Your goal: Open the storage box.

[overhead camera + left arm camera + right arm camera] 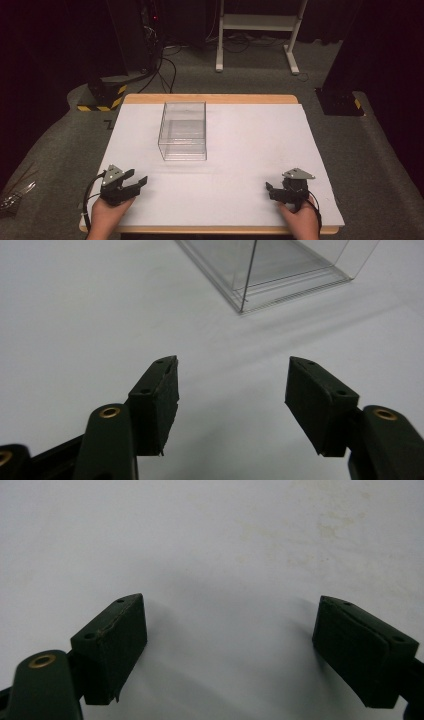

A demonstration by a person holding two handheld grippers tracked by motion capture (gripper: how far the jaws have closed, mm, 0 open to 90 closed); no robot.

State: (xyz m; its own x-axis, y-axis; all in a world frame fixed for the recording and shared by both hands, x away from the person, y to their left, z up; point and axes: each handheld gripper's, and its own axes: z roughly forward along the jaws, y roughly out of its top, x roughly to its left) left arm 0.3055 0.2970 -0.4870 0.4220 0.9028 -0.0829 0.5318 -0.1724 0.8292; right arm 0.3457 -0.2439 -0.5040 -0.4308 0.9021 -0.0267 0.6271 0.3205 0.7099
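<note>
Right now, at about 7 o'clock on my white table top [240, 150], I have the left gripper [136, 182] held low by my left hand [106, 216], its grey plate on top and its jaws spread apart with nothing between them. In the left gripper view the two black pads [159, 405] stand wide over bare white surface, and the near corner of the clear plastic box [280, 270] sits ahead toward 1 o'clock, well apart from them.

From above, that clear plastic box [183, 131] is empty, open-topped and upright, just left of the table's middle toward 11 o'clock, touching neither gripper.

At 5 o'clock the right gripper [274, 192] rests in my right hand [301, 220], pointing toward 9 o'clock. Its own view shows the jaws parted wide, holding nothing, with faintly stained white surface beyond them.
</note>
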